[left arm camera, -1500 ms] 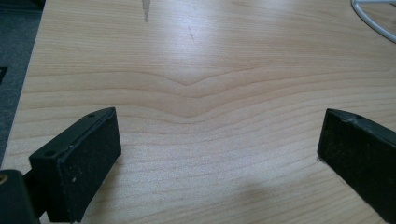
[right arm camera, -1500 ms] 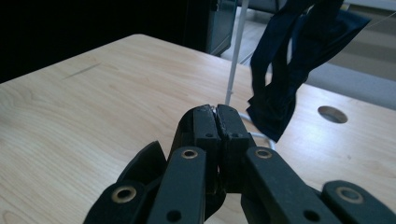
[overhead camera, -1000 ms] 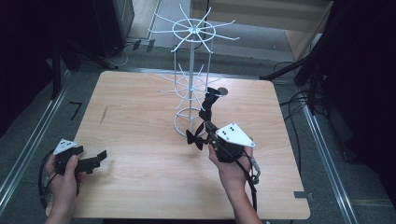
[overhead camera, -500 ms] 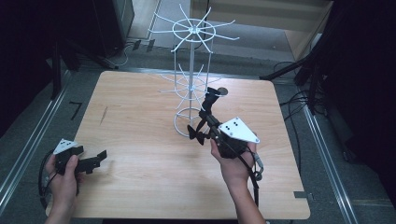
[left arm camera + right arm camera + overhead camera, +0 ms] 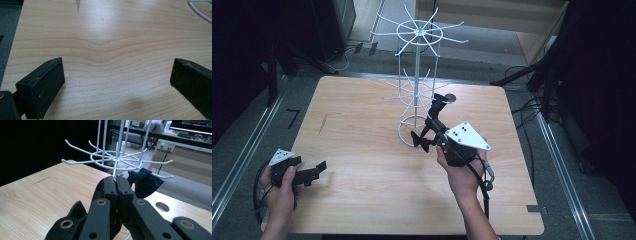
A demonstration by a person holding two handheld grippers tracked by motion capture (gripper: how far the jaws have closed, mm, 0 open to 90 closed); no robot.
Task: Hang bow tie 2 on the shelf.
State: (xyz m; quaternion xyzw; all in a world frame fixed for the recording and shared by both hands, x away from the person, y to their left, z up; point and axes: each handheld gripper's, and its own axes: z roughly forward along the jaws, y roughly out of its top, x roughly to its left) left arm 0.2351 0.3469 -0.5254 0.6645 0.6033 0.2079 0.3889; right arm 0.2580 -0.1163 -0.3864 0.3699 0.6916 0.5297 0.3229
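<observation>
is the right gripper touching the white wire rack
Touching. In the right gripper view the right gripper has its jaws shut on a thin wire of the white wire rack.

The left hand-held gripper (image 5: pixel 314 172) is a black, blocky tool with a grey three-cornered plate on top, dotted with dark marks, at its 10 o'clock end. Its two jaws are flat black rectangular blocks with a grainy pad face and a small hole near each tip. A black cable loops from it at 7 o'clock. The right hand-held gripper (image 5: pixel 432 131) is likewise black, built of linked bars joined by round brass-coloured rivets, with the same grey dotted plate and a black cable. Both forearms are bare of sleeves.
</observation>
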